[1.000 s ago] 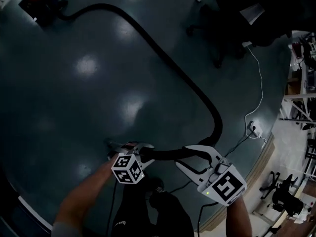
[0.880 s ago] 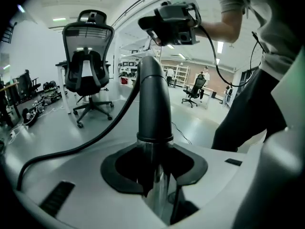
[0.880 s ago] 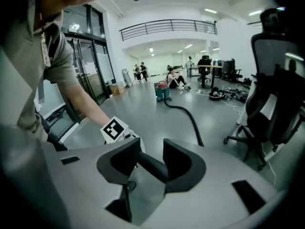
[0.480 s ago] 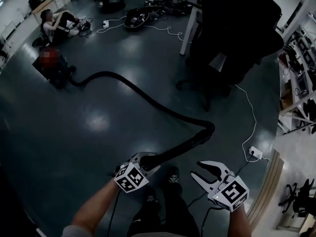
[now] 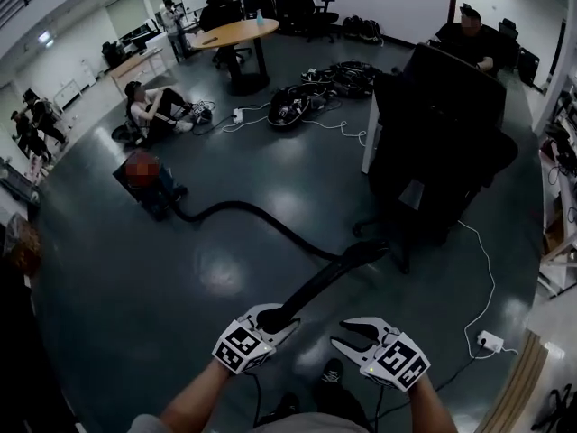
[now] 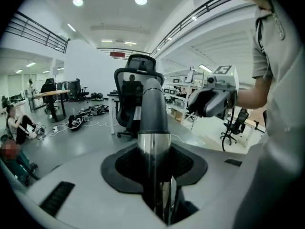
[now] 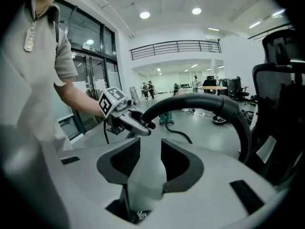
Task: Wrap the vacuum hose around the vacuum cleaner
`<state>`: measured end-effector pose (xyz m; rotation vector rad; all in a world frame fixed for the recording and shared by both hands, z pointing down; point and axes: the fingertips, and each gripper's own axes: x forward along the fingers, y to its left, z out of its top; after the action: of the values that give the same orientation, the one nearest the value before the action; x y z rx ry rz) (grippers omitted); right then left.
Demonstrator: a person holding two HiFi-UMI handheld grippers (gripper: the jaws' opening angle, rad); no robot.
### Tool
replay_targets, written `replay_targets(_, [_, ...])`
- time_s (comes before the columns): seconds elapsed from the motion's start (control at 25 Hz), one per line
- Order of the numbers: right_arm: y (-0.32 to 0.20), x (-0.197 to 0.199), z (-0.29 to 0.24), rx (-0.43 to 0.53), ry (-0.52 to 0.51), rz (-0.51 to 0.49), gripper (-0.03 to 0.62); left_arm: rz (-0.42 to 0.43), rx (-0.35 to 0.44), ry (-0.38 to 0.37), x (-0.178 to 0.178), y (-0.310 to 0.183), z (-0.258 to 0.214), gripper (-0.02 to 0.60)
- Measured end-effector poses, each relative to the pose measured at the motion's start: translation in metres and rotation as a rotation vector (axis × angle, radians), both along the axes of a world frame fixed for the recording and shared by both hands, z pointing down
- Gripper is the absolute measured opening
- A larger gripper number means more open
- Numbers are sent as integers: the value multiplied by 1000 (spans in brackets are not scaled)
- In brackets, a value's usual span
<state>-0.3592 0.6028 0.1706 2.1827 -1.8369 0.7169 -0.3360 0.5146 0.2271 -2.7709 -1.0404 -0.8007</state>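
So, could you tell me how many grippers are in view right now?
2. The left gripper is at the bottom of the head view, shut on the hose; the right gripper is beside it, open and empty. Nothing suggests a hidden one.

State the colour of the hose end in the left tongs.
Shiny silver hose end, dark grey above; clearest in the left gripper view.

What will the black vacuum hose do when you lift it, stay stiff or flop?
Probably flop: the vacuum hose lies in curves and bends past the raised end. The end in the left claw looks rigid, a straight metal tube. Pulling it may drag the vacuum cleaner.
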Motion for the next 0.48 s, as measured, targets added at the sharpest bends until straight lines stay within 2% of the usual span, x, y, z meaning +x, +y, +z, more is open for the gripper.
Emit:
replay_targets(0.28, [-33, 23, 12, 18, -27, -176, 135, -135, -114, 118, 59, -2, -82, 150])
replay_targets(0.48, [-81, 25, 7, 83, -46, -258, 135, -168, -114, 174, 76, -10, -124, 150])
